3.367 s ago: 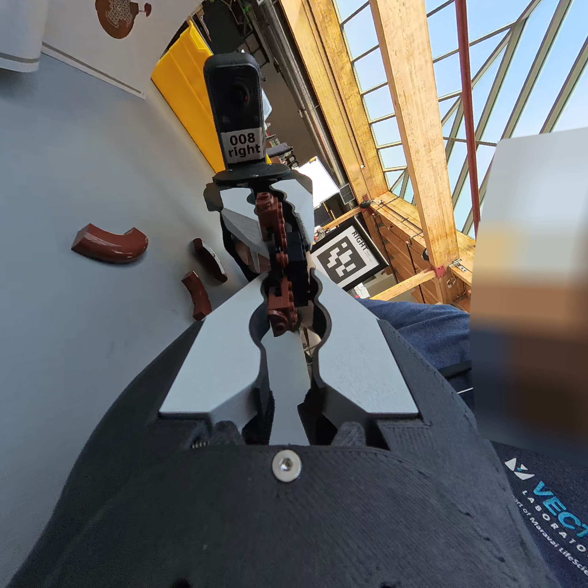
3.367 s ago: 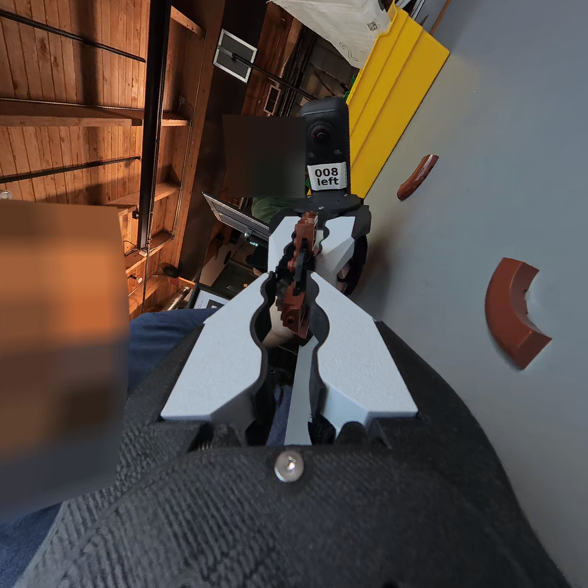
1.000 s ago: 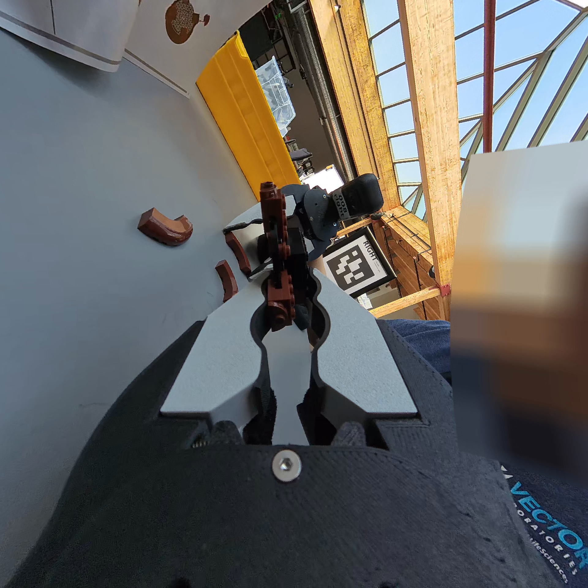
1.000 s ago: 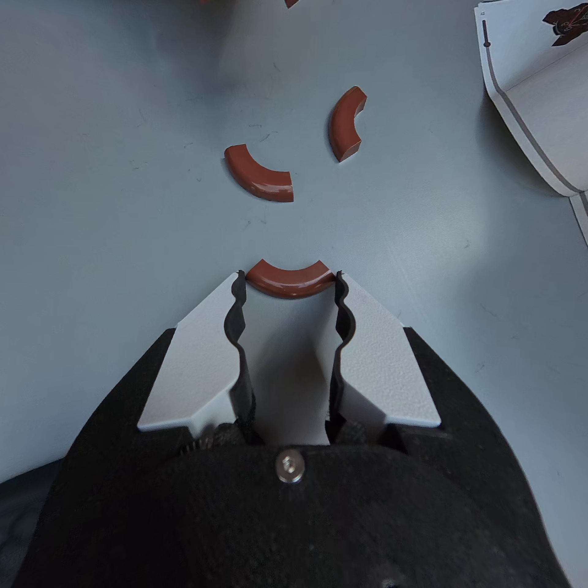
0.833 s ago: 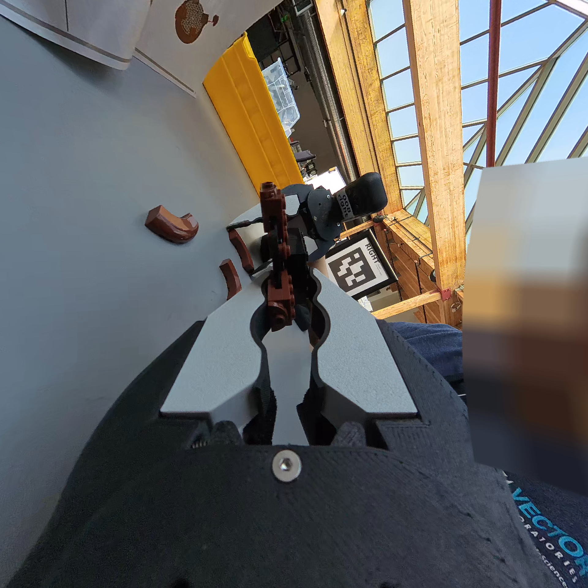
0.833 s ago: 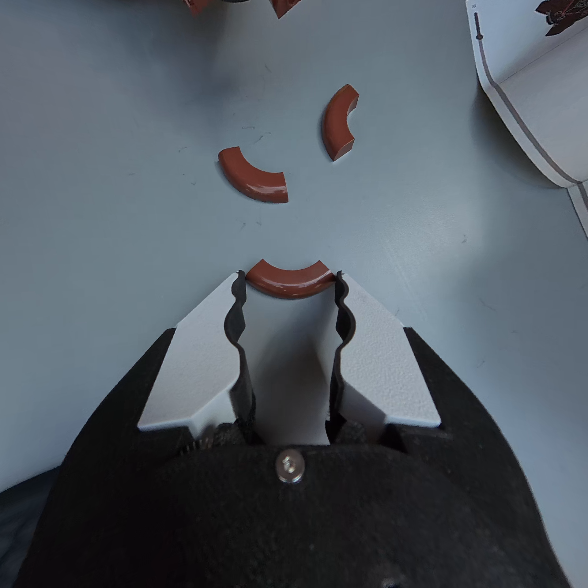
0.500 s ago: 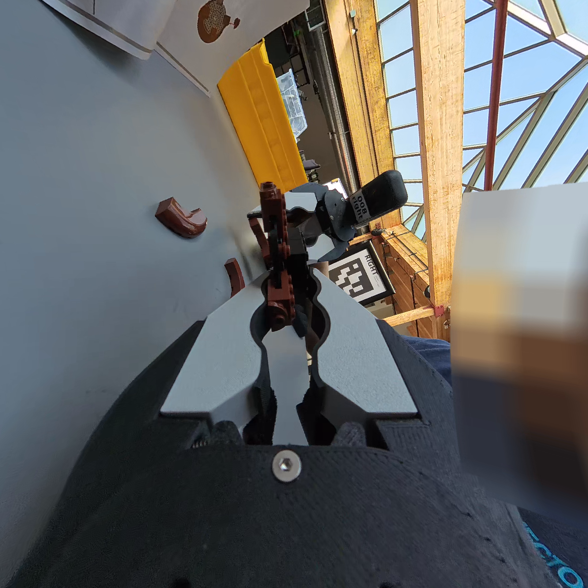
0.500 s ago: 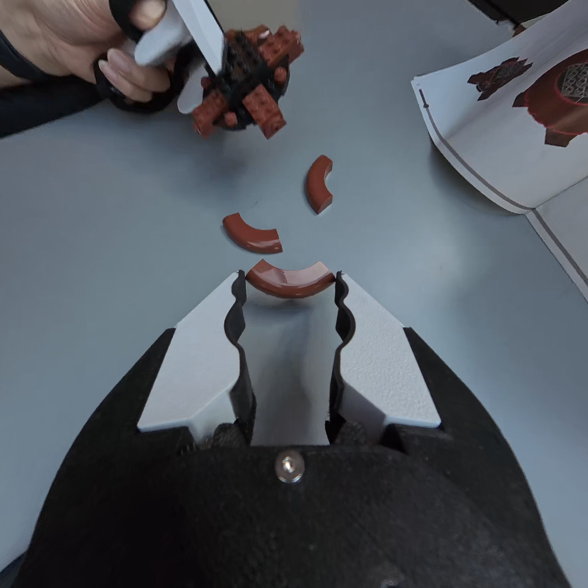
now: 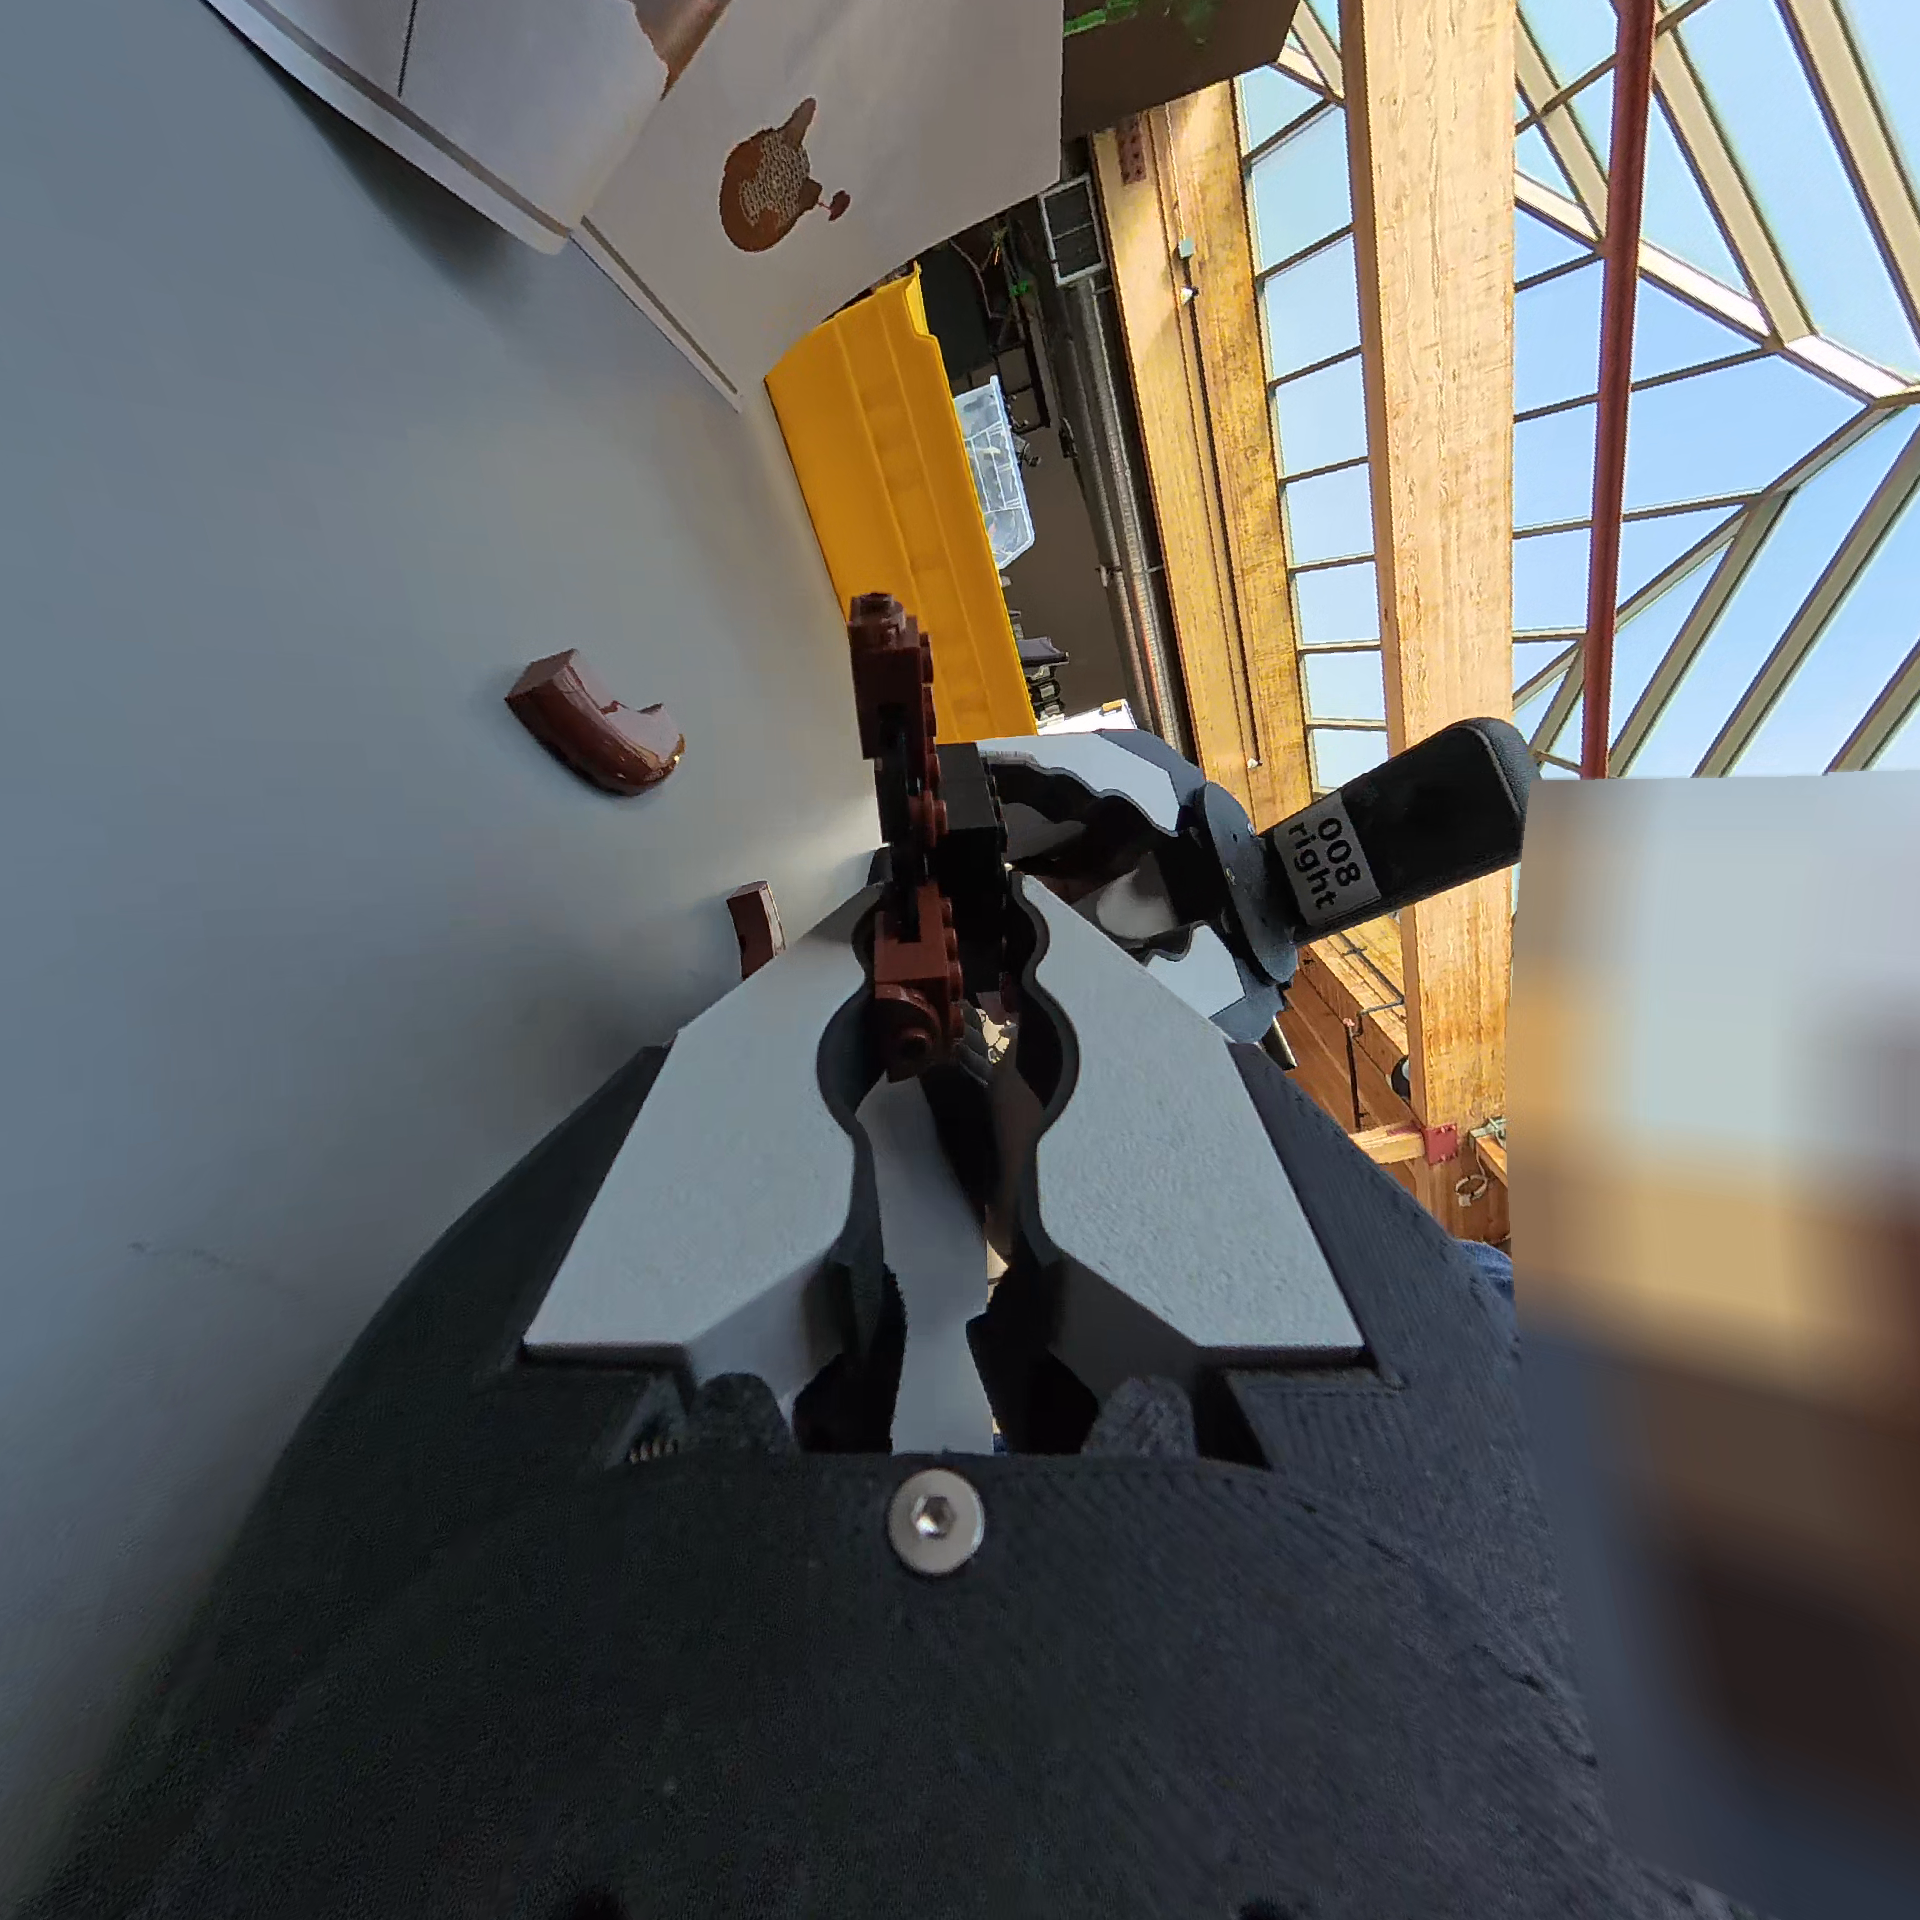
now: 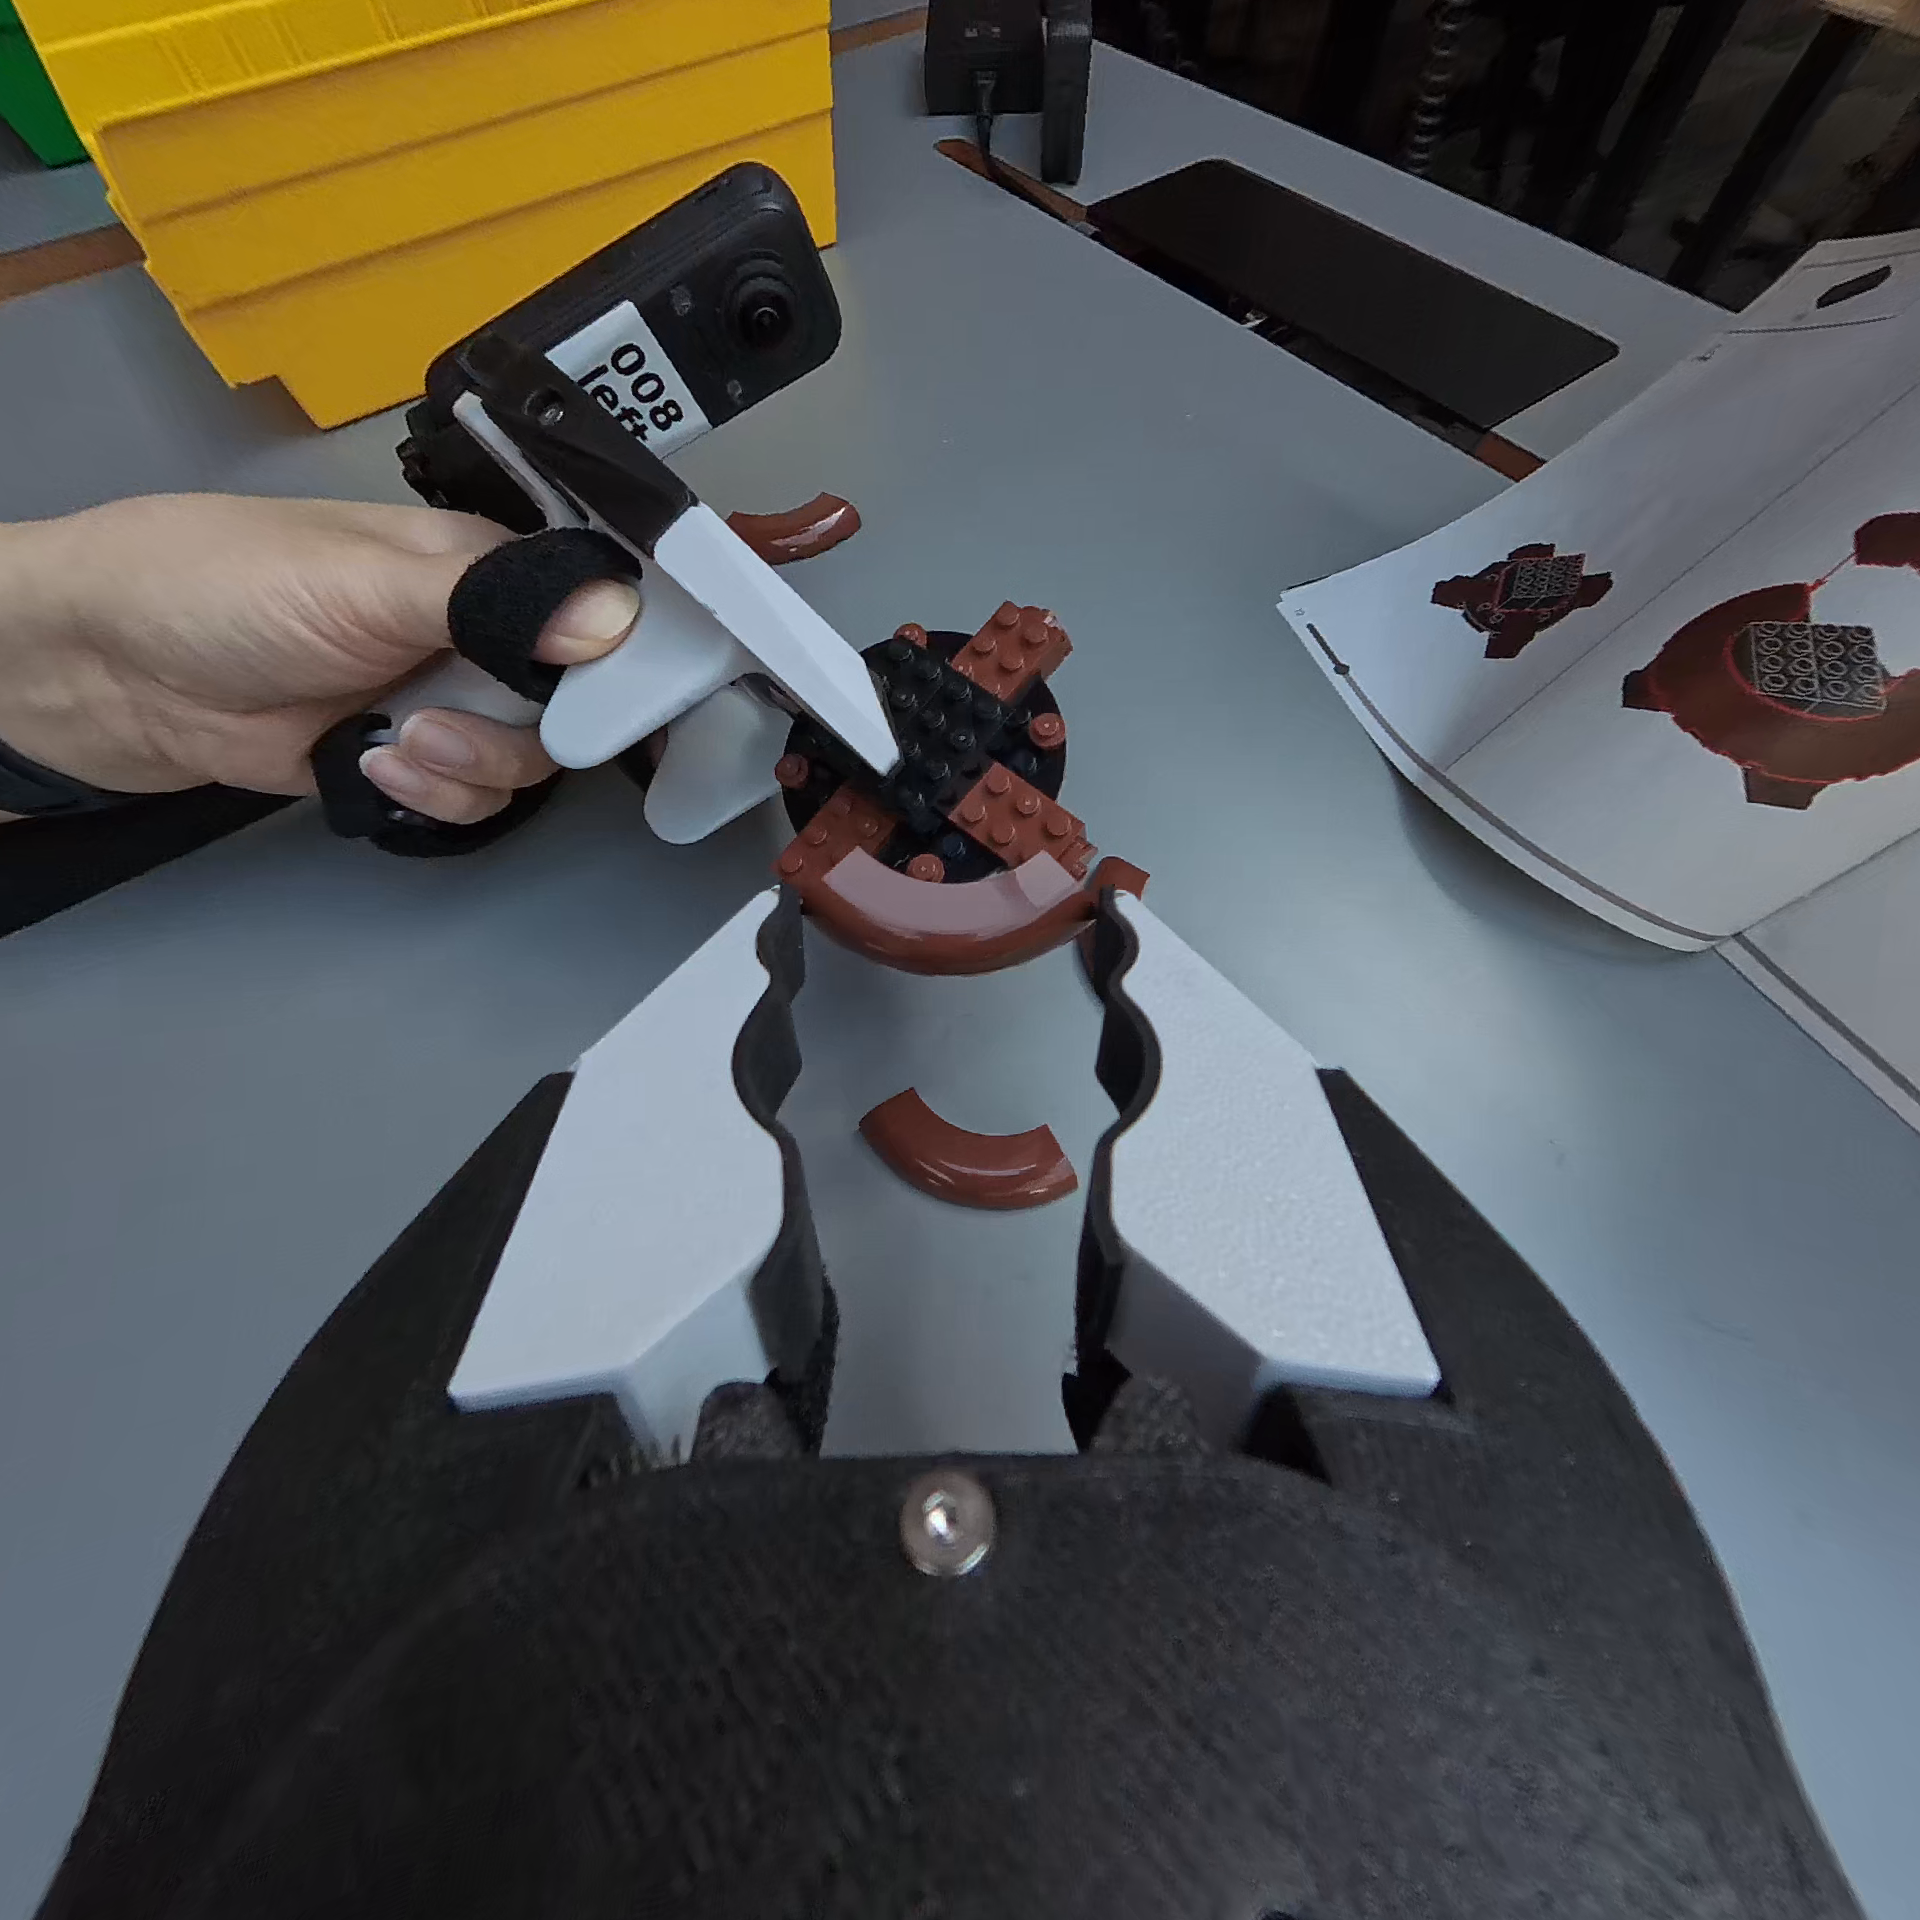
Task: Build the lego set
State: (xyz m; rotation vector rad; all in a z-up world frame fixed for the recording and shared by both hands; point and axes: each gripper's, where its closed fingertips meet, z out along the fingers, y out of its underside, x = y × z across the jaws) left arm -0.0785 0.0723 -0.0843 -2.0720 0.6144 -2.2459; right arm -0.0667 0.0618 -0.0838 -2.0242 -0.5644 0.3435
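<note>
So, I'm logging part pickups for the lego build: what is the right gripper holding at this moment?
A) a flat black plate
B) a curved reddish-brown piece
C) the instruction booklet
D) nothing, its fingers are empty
B: in the right wrist view the right gripper has a curved reddish-brown piece pinched between its fingertips, right against the brown-and-black assembly held by the left gripper.

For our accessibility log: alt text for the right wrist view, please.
The right gripper holds a brown curved piece against the brown-and-black lego assembly gripped by the left gripper. Another curved piece lies on the grey table; an instruction booklet lies right.
</note>
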